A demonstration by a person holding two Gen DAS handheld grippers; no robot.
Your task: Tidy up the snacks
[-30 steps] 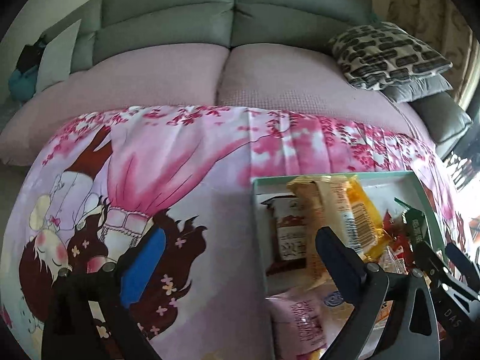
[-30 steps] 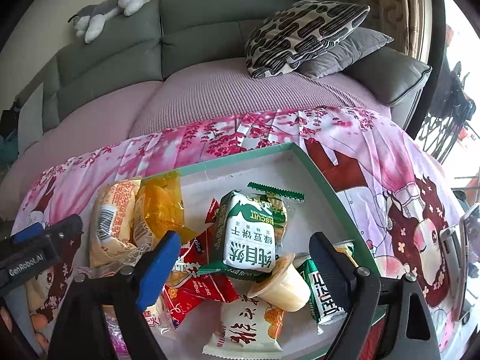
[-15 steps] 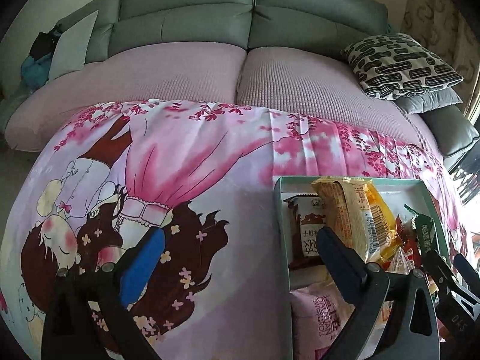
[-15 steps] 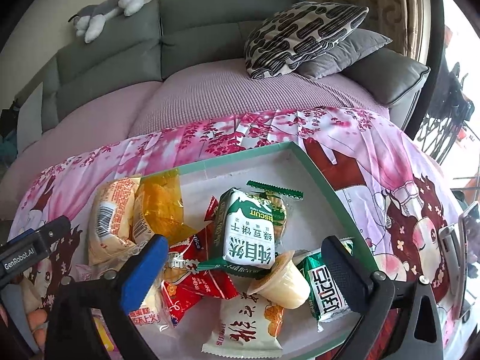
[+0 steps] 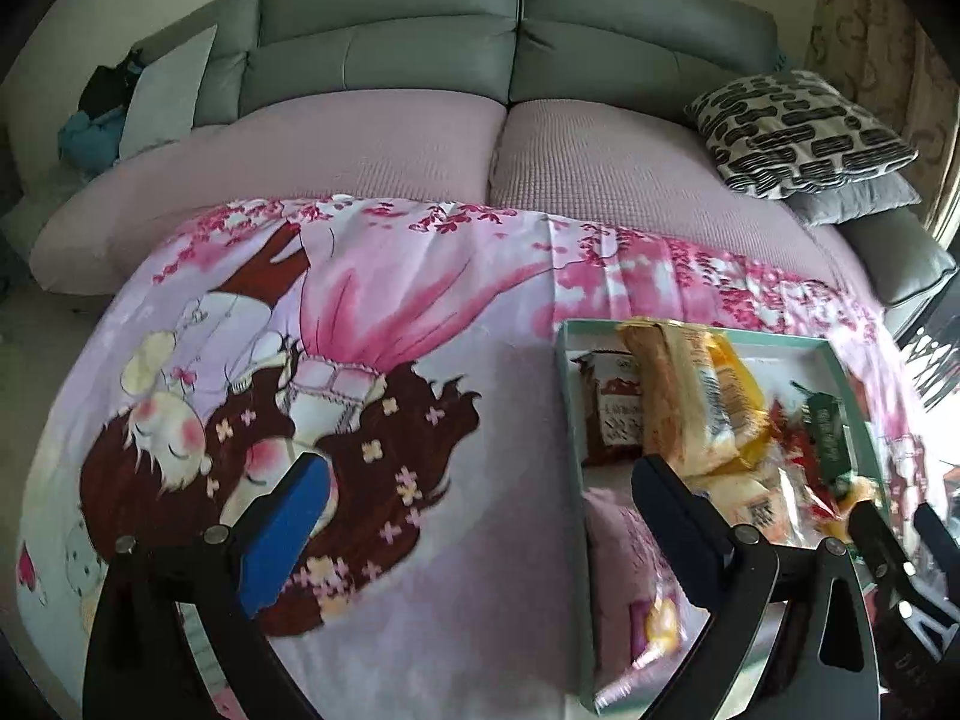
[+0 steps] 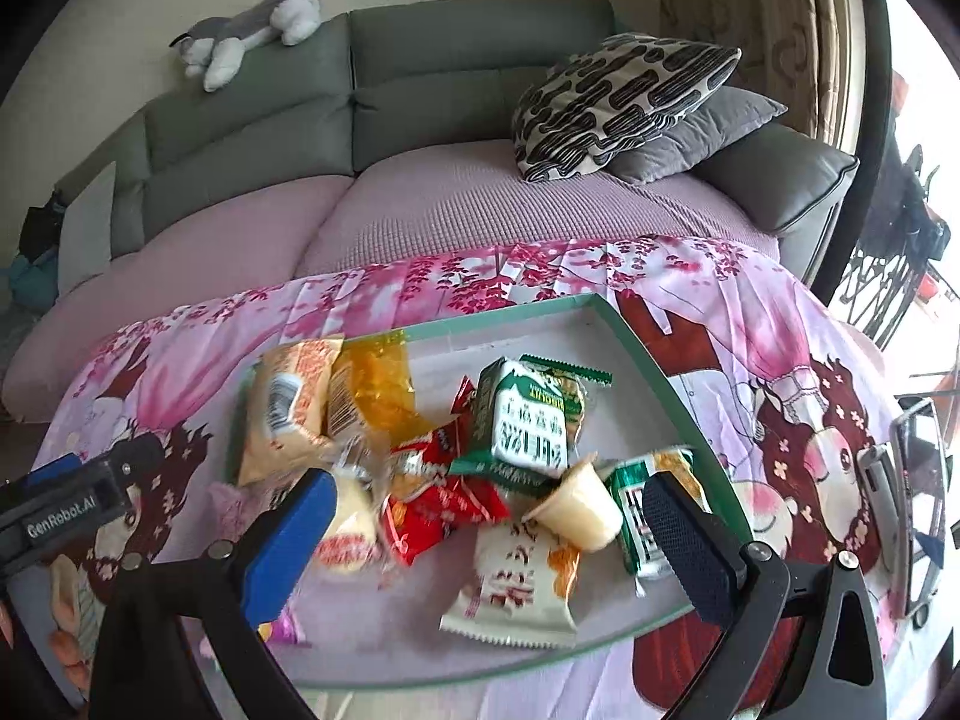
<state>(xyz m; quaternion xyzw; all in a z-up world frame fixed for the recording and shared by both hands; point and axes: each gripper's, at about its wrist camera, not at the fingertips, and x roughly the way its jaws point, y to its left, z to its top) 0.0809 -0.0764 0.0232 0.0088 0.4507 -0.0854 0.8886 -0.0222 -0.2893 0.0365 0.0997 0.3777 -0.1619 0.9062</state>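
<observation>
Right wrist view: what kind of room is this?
Likely a home living room: a grey sofa with a patterned pillow, a plush toy on its backrest, and a snack tray on a cartoon-print cloth.

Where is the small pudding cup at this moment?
In the right wrist view, the pudding cup lies tipped on its side in the green-rimmed tray, near its right front, between the red packet and a green packet.

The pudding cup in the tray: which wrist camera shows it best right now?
The right wrist view. The pudding cup lies tipped on its side in the tray, in plain sight between the open right gripper fingers. The left wrist view shows only the tray's snack pile, blurred, and I cannot pick out the cup there.
</observation>
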